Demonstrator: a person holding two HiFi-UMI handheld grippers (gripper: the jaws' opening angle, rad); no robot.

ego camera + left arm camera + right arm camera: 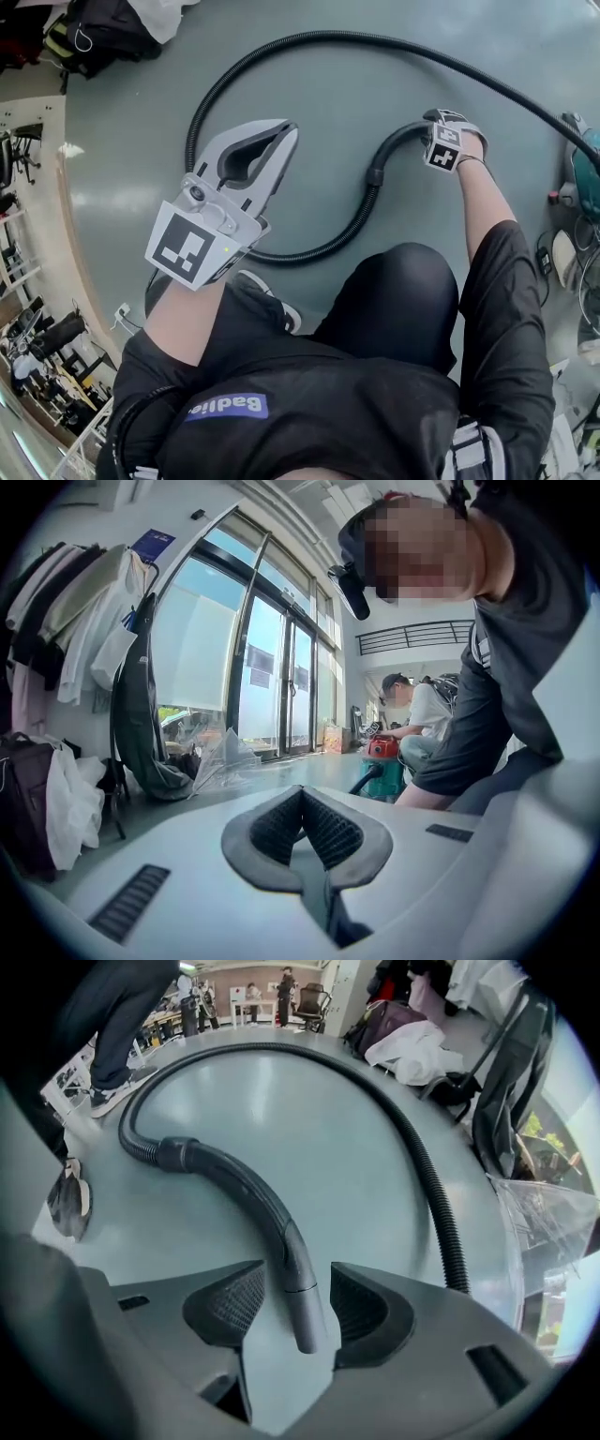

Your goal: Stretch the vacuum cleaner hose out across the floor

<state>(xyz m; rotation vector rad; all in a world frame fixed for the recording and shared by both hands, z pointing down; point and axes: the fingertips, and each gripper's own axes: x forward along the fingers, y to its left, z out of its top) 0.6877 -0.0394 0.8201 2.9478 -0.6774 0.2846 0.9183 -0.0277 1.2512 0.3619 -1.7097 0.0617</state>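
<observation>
The vacuum cleaner hose (281, 42) lies on the grey floor (309, 103) in a wide loop. It runs from the vacuum cleaner (589, 164) at the right edge of the floor, across the far side, and curls back to its rigid curved end tube (281, 1241) in front of the person. It is not yet stretched, so the step in hand seems to be the taking of this end.

The right gripper (298, 1302) is low at the tube. Its jaws stand apart, one on each side of the tube's tip, and the pads do not press on it. The next move probably calls for closing on the tube and then pulling it away from the cleaner until the loop opens.

The left gripper (277, 148) is raised above the floor, closed, with nothing between its pads.

Only the right gripper view shows the gap beside the tube; in the head view the marker cube covers it. Only the head view shows the whole loop.
</observation>
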